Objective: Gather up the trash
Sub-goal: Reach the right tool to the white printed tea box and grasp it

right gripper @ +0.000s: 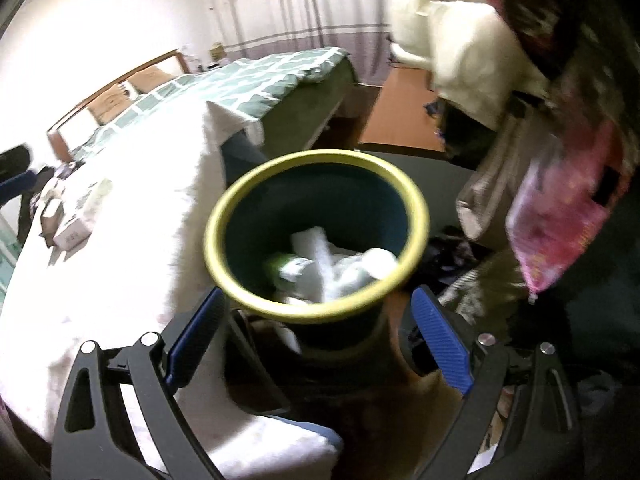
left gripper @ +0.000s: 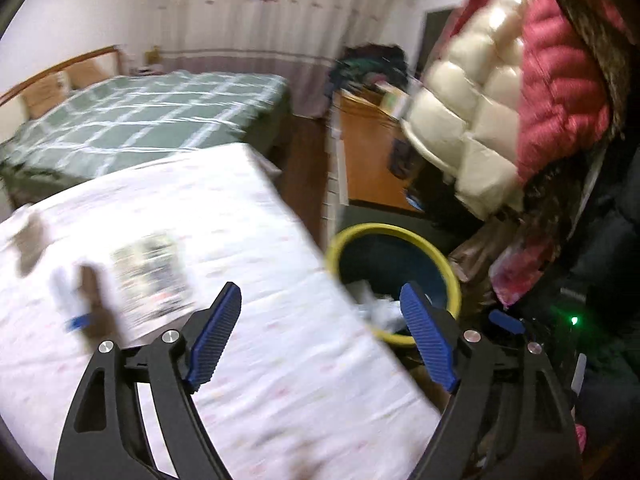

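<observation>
Two claws, left claw (left gripper: pixel 320 312) and right claw (right gripper: pixel 316 316), gape empty over white-clothed table (left gripper: pixel 280 380), yellow-rimmed bin (right gripper: pixel 316 308), green bed (left gripper: pixel 160 112) behind.

Left gripper (left gripper: pixel 322 300) gapes empty — yellow-rimmed bin (left gripper: pixel 436 258) (trash inside) beyond.

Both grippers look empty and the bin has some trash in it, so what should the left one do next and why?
Probably swing the left gripper, open and empty, toward the boxes on the white sheet; they lie outside the yellow-rimmed bin.
</observation>
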Demonstrator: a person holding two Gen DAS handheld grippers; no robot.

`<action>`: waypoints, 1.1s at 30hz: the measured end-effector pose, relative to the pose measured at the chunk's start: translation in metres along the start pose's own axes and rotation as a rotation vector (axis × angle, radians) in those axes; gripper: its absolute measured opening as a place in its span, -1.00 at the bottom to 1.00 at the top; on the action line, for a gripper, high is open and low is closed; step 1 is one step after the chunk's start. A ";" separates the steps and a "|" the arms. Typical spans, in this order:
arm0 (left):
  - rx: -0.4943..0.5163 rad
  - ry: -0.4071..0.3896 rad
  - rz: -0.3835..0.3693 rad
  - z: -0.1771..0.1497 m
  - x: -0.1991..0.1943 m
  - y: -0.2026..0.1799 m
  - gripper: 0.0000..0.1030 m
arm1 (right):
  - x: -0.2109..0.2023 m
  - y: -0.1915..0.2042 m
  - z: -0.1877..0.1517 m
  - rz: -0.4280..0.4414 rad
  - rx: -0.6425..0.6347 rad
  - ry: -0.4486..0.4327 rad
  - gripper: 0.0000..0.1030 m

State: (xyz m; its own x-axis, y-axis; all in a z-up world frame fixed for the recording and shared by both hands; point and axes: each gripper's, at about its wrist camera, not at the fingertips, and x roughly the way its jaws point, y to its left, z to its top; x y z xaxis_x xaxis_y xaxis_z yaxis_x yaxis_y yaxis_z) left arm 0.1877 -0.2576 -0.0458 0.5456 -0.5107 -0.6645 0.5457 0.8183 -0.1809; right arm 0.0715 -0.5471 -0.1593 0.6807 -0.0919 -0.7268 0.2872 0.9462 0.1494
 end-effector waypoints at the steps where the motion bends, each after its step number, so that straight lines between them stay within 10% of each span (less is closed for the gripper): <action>1: -0.025 -0.014 0.028 -0.006 -0.014 0.014 0.61 | 0.001 0.009 0.002 0.013 -0.009 0.000 0.74; 16: -0.270 -0.069 0.245 -0.084 -0.108 0.155 0.66 | 0.029 0.204 0.023 0.289 -0.256 0.005 0.79; 33: -0.341 -0.058 0.201 -0.108 -0.104 0.187 0.66 | 0.115 0.305 0.048 0.191 -0.373 0.121 0.81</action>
State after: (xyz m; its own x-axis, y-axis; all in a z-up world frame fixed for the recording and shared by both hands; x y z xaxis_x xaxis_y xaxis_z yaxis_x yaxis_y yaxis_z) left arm 0.1640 -0.0227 -0.0891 0.6601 -0.3377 -0.6710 0.1873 0.9390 -0.2884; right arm 0.2702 -0.2839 -0.1653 0.6079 0.1120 -0.7860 -0.1146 0.9920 0.0527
